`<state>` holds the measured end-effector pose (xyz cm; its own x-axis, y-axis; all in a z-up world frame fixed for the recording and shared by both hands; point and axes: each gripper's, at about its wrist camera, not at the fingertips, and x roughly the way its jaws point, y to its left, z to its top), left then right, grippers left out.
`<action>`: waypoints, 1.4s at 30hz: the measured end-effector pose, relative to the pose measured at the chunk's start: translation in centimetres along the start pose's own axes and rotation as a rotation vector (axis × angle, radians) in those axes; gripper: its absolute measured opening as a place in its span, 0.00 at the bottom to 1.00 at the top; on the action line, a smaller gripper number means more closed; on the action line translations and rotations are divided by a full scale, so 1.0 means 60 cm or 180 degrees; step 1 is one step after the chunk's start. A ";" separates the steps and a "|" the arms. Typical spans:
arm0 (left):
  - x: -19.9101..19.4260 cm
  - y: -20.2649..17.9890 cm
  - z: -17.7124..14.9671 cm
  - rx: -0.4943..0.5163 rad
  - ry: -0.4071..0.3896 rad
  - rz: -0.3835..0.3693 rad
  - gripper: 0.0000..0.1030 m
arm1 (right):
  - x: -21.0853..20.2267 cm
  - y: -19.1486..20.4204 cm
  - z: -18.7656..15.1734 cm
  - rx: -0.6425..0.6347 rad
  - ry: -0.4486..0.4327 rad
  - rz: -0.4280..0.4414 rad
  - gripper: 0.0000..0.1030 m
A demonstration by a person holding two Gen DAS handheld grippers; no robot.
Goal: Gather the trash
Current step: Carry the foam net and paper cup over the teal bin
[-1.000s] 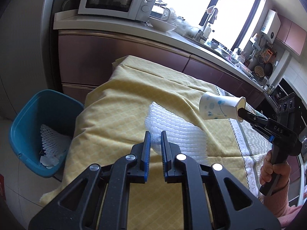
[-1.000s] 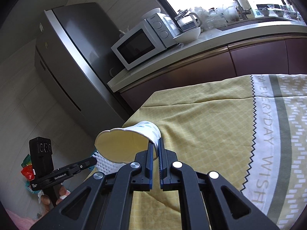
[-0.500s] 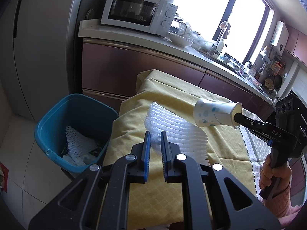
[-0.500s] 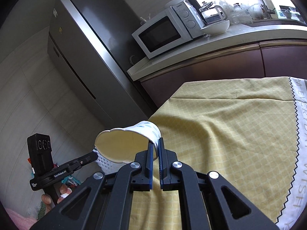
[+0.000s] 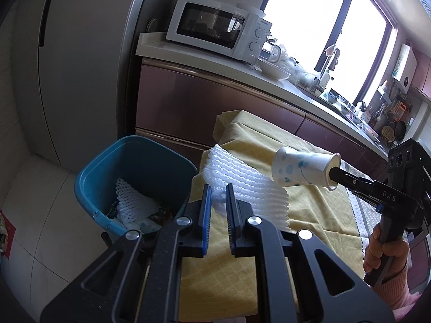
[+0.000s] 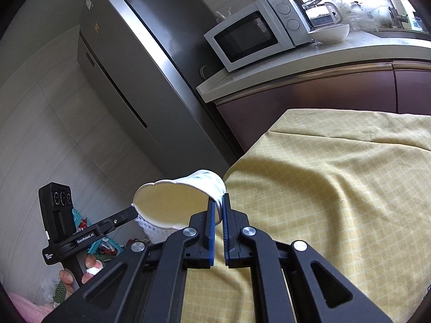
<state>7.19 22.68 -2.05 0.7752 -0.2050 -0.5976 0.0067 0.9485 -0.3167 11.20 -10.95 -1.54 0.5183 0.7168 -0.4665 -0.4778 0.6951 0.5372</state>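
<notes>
Trash is seen in both grippers. At the far left of the left wrist view, a blue bin (image 5: 134, 180) is placed on the tiled floor, and white foam netting (image 5: 134, 204) with other scraps is seen at its bottom. Just right of it, the left gripper (image 5: 217, 191) is held above the edge of the table; its jaws are clamped on one end of a white foam sheet (image 5: 242, 177), which is spread out over the yellow tablecloth (image 5: 309, 204). Further right, a paper cup (image 5: 304, 171) with blue dots is carried on its side in the air, its rim pinched by the right gripper (image 5: 332, 173), and a hand (image 5: 385, 250) in a pink sleeve is seen on the handle. In the right wrist view, the cup wall is shown pressed between the nearly closed jaws, with the open mouth turned to the left. Behind, a white microwave (image 5: 218, 27) is placed on the counter (image 5: 269, 75) beside a grey fridge (image 6: 129, 62).
</notes>
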 end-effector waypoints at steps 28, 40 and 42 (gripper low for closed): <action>-0.018 0.094 0.021 -0.0319 -0.0131 0.0286 0.11 | 0.085 0.045 0.025 -0.0135 0.0225 0.0140 0.04; -0.015 0.127 0.023 -0.0443 -0.0149 0.0385 0.11 | 0.104 0.065 0.024 -0.0186 0.0299 0.0192 0.04; -0.014 0.130 0.024 -0.0450 -0.0150 0.0400 0.11 | 0.110 0.069 0.024 -0.0187 0.0316 0.0198 0.04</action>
<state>7.54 30.60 -2.96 0.7931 -0.0723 -0.6048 -0.1783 0.9219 -0.3440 13.66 -3.42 -1.34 0.4150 0.7585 -0.5024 -0.5491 0.6491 0.5264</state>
